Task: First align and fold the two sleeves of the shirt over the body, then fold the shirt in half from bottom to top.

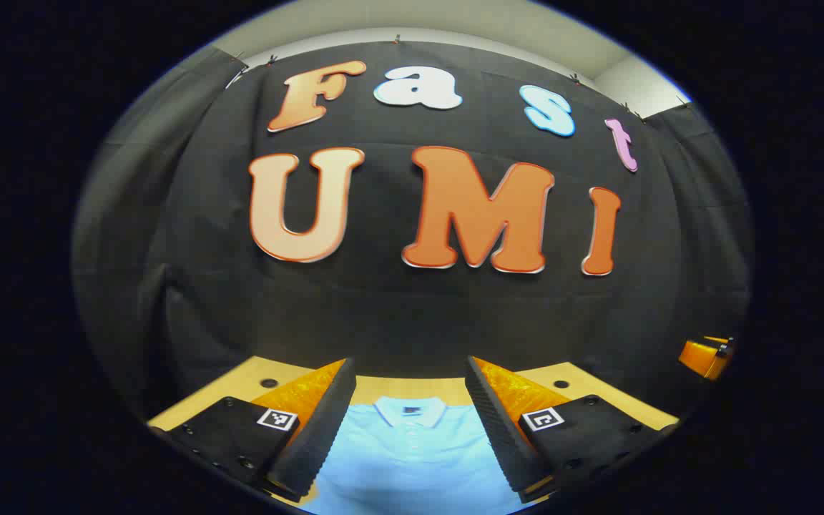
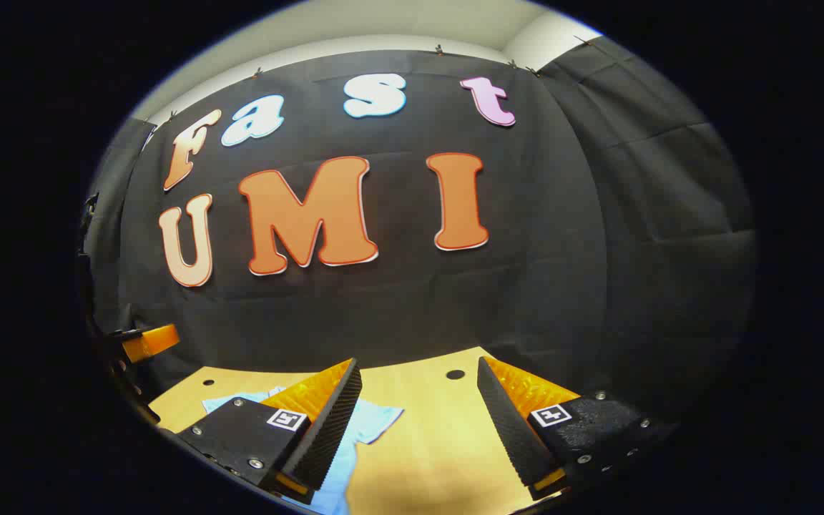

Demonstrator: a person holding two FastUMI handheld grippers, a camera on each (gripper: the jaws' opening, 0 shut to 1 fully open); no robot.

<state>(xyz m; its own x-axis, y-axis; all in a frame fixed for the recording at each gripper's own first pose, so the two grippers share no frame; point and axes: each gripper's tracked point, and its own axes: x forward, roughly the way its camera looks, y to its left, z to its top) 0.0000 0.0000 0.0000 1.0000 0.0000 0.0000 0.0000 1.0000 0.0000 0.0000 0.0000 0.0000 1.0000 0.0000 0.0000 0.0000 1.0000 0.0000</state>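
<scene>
A light blue polo shirt [image 1: 408, 458] lies flat on the wooden table [image 1: 576, 379], its white collar [image 1: 410, 411] toward the far wall. My left gripper [image 1: 408, 372] hovers above the shirt's chest, open, with nothing between its fingers. In the right gripper view the shirt's short sleeve [image 2: 376, 422] spreads out on the table [image 2: 433, 436] behind the left finger [image 2: 326, 429]. My right gripper [image 2: 418, 368] is open over bare wood beside that sleeve. Part of the other gripper [image 2: 147, 342] shows at the far left of that view, and likewise at the right edge [image 1: 705, 356] of the left gripper view.
The black cloth wall [image 1: 412, 307] rises right behind the table's far edge. Small round holes [image 2: 455, 374] dot the tabletop near the back. Bare wood lies to the right of the shirt.
</scene>
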